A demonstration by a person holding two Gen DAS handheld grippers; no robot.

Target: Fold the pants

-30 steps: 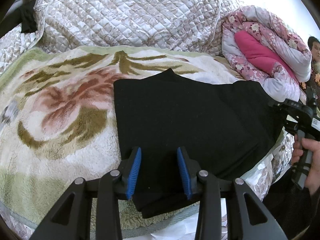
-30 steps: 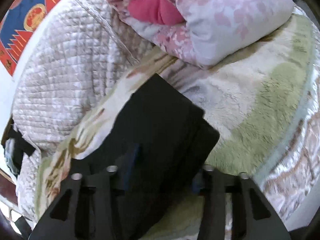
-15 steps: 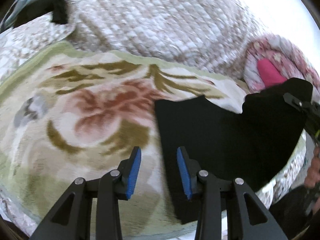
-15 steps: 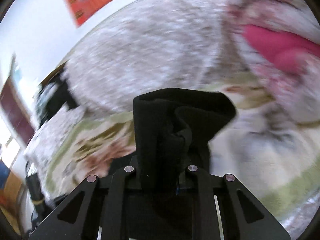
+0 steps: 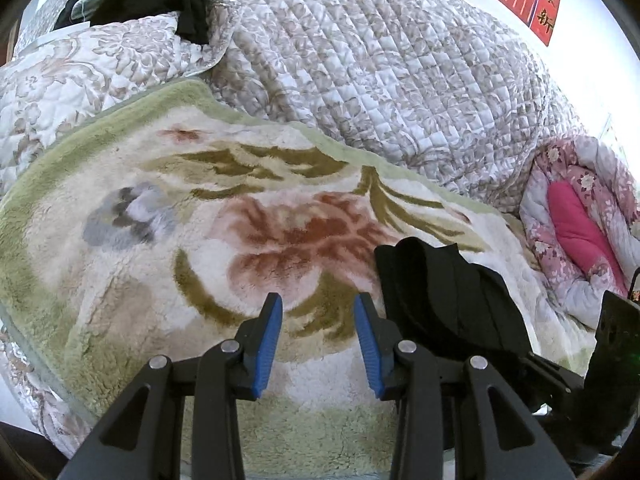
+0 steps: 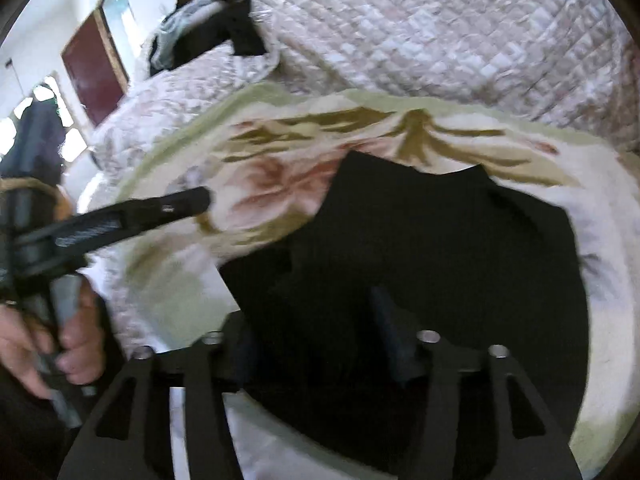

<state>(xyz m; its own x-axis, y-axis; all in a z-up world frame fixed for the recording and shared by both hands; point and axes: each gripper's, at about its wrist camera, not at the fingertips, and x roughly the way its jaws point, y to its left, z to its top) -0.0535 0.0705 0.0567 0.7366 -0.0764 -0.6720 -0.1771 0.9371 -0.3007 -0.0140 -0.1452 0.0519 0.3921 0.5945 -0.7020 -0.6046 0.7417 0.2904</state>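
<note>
**Black pants bunched on the blanket, both grippers empty**

The floral fleece blanket (image 5: pixel 132 264) spreads across the bed ahead of both grippers, with a quilted bedspread (image 5: pixel 380 72) heaped beyond it and a pink comforter (image 5: pixel 576 232) far off to the right of the left gripper. The black pants (image 5: pixel 448 300) lie on the blanket just right of the left gripper's tips, and directly ahead of and under the right gripper's fingers; they look thick and layered, with uneven edges.

The risk, as I judge it, is that the stacked layers slide apart on the plush pile if a grip catches only the top ply, leaving a crooked fold.

The left gripper (image 5: pixel 318 334) stands wide apart over bare blanket, touching nothing. The right gripper (image 6: pixel 316 332) is also spread, its fingers poised above the dark cloth; blur hides whether they touch it.
</note>
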